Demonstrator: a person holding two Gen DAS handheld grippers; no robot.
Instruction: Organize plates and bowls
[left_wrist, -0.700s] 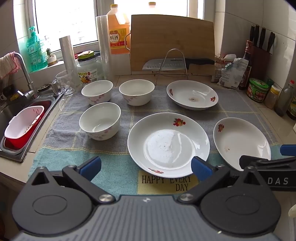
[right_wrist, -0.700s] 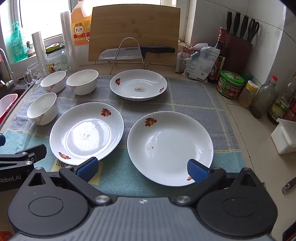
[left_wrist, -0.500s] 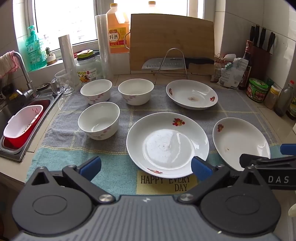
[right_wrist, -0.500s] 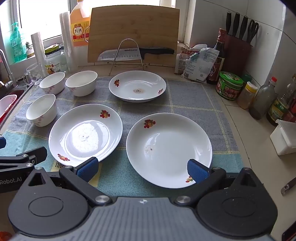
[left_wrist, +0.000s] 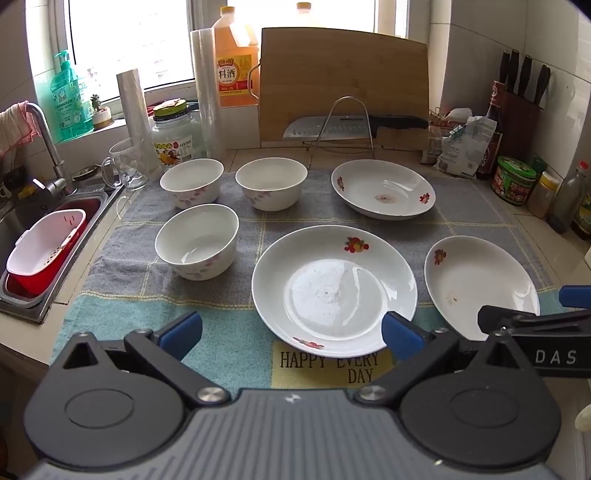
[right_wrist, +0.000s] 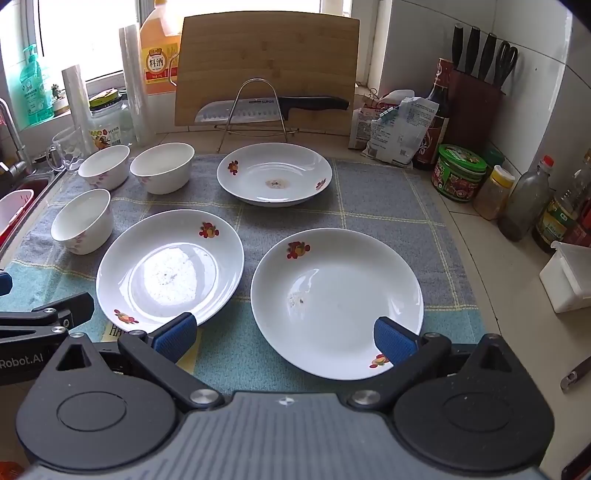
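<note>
Hovering wide open and empty: left gripper (left_wrist: 291, 330) near the centre plate (left_wrist: 334, 290), right gripper (right_wrist: 284, 332) near the right plate (right_wrist: 336, 301). Third plate (right_wrist: 274, 173) far; three bowls (left_wrist: 197, 240) left. Risk: glazed rim slips from the pads, or the towel (right_wrist: 384, 199) drags along.

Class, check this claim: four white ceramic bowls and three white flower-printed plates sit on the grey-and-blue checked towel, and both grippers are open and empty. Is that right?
Not quite: there are three white ceramic bowls, not four, as the left wrist view shows. The rest stands: three white flower-printed plates lie on the grey-and-blue checked towel, and the left gripper and right gripper are open and empty.
</note>
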